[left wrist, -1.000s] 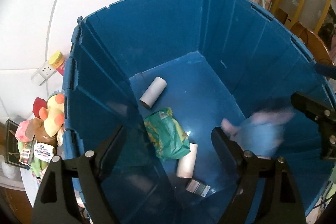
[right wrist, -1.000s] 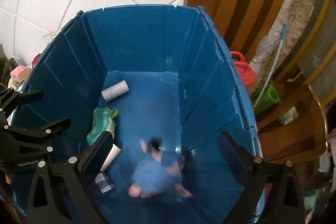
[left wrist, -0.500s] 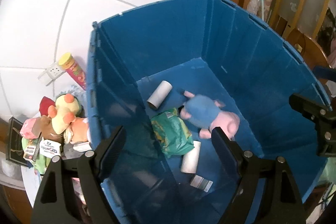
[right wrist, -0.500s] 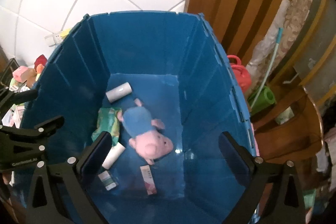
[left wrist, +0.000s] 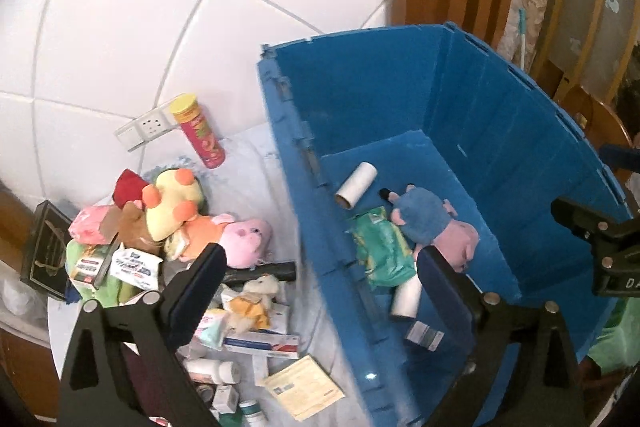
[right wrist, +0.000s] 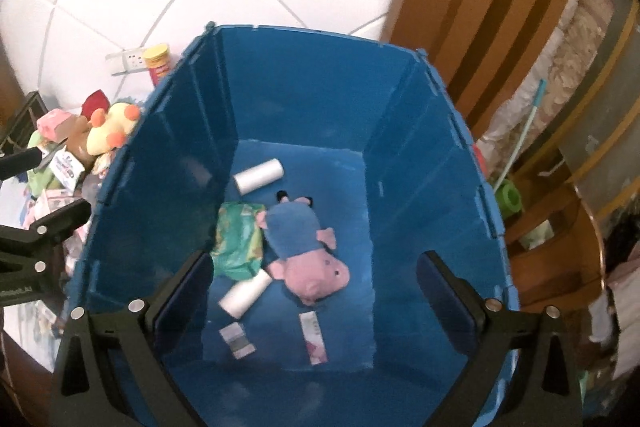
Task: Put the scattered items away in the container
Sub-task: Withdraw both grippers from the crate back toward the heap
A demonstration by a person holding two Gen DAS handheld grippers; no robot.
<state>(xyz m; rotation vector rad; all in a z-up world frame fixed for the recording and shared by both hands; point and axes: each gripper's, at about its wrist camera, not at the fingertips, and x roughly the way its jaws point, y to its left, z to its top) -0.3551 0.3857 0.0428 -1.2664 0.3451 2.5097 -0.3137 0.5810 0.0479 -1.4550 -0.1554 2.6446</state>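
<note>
White tiled floor (left wrist: 120, 27) and wood panelling (right wrist: 480, 7) were noted around the blue crate (right wrist: 300, 87); left gripper (left wrist: 320, 267) and right gripper (right wrist: 312, 279) were held open, empty, above it.

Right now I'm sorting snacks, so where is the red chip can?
The chip can stands outside the blue bin, off its left wall by the white tiled wall, next to a white power strip; both views show it.

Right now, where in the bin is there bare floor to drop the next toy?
Bare floor lies right of the pig plush, along the blue bin's right wall, and behind the far paper roll. The left side is crowded: green packet, near roll, small cartons.
</note>
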